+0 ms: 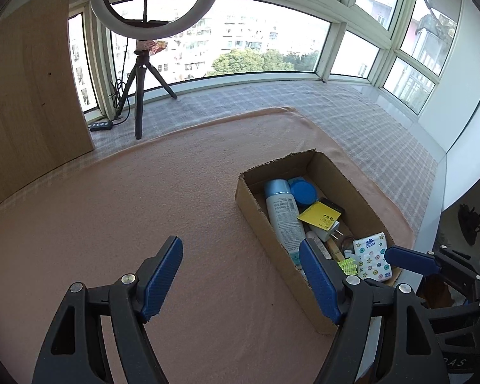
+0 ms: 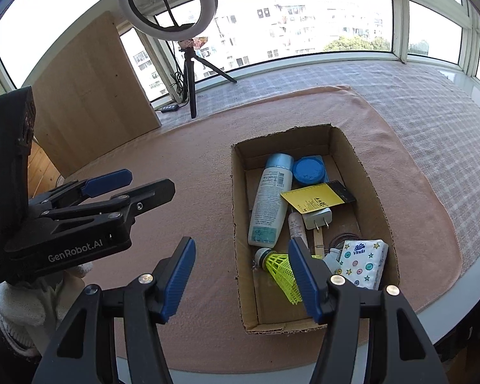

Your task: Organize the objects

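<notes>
The cardboard box (image 1: 315,198) sits right of centre in the left wrist view, an open brown carton with ragged cut edges, resting on a peach cloth (image 1: 144,208) spread over the bench. Inside lie a white bottle with a pale blue cap (image 1: 283,211), a round blue lid (image 1: 302,191), a yellow notepad (image 1: 320,214), a white plug adapter (image 1: 328,228), a wooden clothespin (image 1: 336,251) and a tissue pack printed with stars and buttons (image 1: 372,256). The left tool (image 1: 240,275) has its blue pads spread wide with nothing between them, low in the frame over bare cloth; its right pad overlaps the box's near corner. The right tool (image 1: 409,257) enters at the lower right. A ring light on a tripod (image 1: 140,64) stands at the upper left.

In the right wrist view the box (image 2: 377,211) fills the centre-right, its items lying jumbled and overlapping, plus a neon-yellow shuttlecock (image 2: 280,270) at the near end beside the tissue pack (image 2: 364,264). The right tool (image 2: 241,275) is spread apart and empty, its right pad in front of the shuttlecock. The left tool (image 2: 144,184) is at the left edge, held by a gloved hand (image 2: 22,307).
</notes>
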The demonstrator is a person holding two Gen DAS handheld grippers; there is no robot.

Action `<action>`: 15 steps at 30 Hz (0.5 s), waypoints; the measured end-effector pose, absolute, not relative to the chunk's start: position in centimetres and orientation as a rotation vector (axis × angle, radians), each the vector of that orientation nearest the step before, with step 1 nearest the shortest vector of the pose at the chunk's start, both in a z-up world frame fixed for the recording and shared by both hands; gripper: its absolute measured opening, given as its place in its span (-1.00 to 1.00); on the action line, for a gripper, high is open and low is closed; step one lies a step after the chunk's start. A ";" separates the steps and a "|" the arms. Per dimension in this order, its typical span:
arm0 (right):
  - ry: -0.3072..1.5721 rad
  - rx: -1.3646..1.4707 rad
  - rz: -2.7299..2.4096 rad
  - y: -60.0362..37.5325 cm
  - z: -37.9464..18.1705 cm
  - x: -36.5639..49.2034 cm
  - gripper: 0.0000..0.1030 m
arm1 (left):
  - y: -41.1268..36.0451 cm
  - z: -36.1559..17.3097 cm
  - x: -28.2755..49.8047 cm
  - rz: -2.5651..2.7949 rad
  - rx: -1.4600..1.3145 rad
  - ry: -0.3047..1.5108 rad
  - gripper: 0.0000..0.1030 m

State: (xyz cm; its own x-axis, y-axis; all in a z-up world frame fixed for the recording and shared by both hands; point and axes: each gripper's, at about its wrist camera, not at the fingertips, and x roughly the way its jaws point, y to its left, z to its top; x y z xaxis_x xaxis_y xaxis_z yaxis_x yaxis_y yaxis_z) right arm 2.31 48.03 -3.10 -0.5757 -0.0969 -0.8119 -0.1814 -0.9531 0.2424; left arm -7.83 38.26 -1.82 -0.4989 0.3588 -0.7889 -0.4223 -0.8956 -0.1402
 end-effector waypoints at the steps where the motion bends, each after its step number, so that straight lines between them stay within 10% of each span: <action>1: 0.462 -1.424 2.711 47.3 -3.0 2.2 0.10 | 37.3 -1.6 -7.5 2.395 -1.230 0.096 0.52; 15: 0.350 -1.407 2.834 36.3 -0.6 0.3 0.10 | 22.0 2.4 -3.4 2.598 -1.212 0.035 0.52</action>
State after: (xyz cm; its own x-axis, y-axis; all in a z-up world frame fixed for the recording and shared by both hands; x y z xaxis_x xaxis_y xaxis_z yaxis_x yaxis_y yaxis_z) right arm 0.31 36.33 -0.60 -0.6085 -0.1344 -0.7821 -0.0597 -0.9750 0.2140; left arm -3.38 22.05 2.40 -0.6116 0.2354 -0.7553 -0.2558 -0.9623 -0.0928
